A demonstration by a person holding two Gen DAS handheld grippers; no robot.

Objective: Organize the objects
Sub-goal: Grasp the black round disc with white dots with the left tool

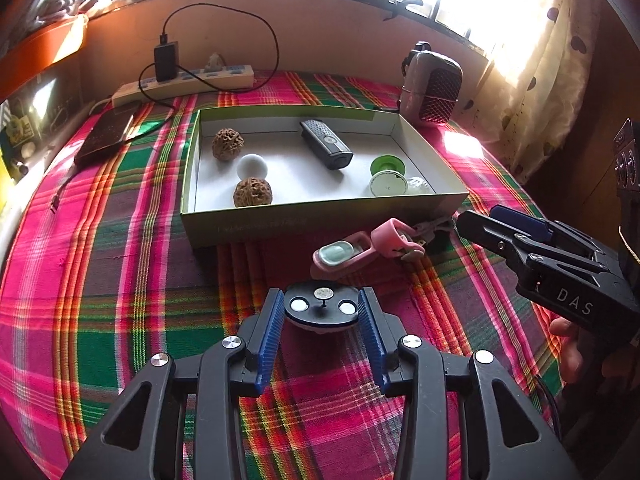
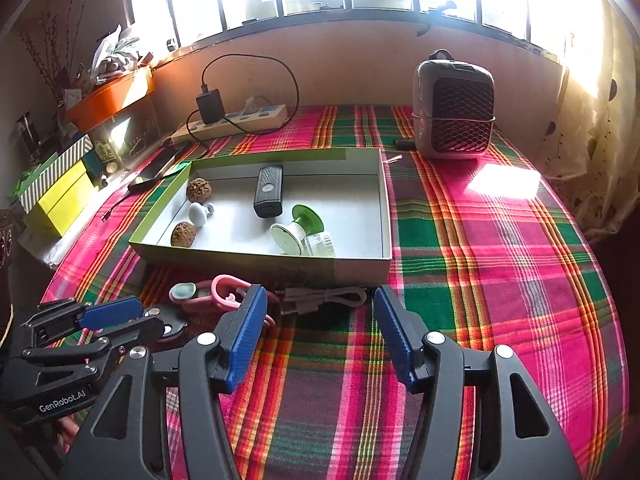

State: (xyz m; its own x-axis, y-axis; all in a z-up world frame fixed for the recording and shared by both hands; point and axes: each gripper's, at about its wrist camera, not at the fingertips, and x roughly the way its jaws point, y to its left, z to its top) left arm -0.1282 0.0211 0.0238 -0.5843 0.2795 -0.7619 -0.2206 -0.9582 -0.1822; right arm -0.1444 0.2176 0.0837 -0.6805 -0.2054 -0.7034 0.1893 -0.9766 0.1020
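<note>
My left gripper (image 1: 320,312) hangs over a small black disc (image 1: 321,307) on the plaid worktop (image 1: 120,280), just short of the open box (image 1: 320,222). Fingers wide, one blue pad (image 1: 269,336) either side of the disc; whether they touch its rim I cannot tell. Disc looks hard, light, flat, with shiny studs on top: likely slick, so take it across the rim, low, pads square.

My right gripper (image 2: 320,320) also stands wide, nothing between its fingers, aimed at a grey cable bundle (image 2: 324,298) lying against the box front. Cable looks soft and springy; pinch the bundled middle, not a loose end.

A pink clip-like gadget (image 1: 360,246) lies between the two. The box already holds two walnuts (image 1: 227,143), a white ball (image 1: 252,166), a dark remote-like device (image 1: 326,143) and a green spool (image 1: 387,176).
</note>
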